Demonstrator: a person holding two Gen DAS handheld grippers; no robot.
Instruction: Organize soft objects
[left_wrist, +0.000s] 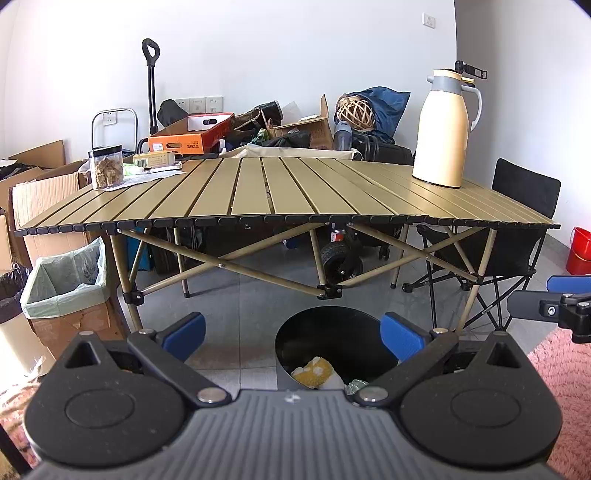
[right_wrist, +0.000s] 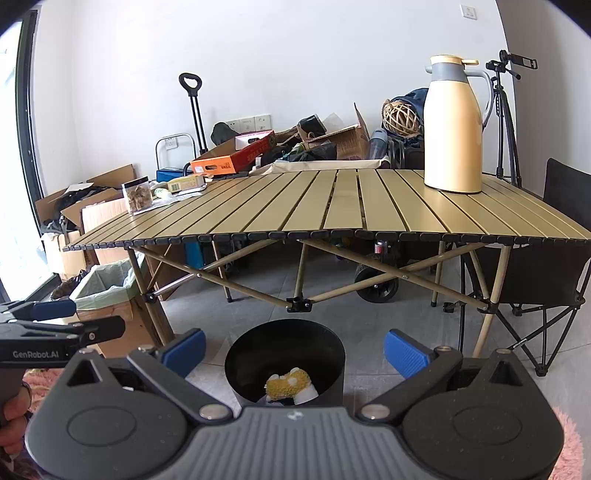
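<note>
**Black bin holding soft items, both grippers hovering empty**

Black, round, smooth-walled bin (right_wrist: 284, 354) is sitting on grey floor tiles, near side of the folding table (right_wrist: 332, 206). Inside it a yellow nubbly soft toy (right_wrist: 288, 384) is lying w/ a white soft piece (right_wrist: 308, 395) just beside it; the left wrist view also is showing something pale green and crinkly at the bin's near edge, can't tell what.

Right gripper (right_wrist: 294, 350) is hanging above the bin, blue ribbed pads spread wide, nothing between them. Left gripper (left_wrist: 293, 334) is doing the same, jaws spread, empty, w/ the bin under its right pad.

Judgement: drop-off is looking done, next soft thing needs fetching. No loose soft object is showing in either view, so I'm guessing it's on the pink shaggy rug (left_wrist: 561, 369) at the right edge or out of frame. To do it well: keep pads wide on approach, pinch through the bulk of the plush, not a loose corner, and release centred over the opening so nothing is catching the rim.

Table slats are looking hard, tan, glossy; cream jug (right_wrist: 452, 129) is standing far right on it.
</note>
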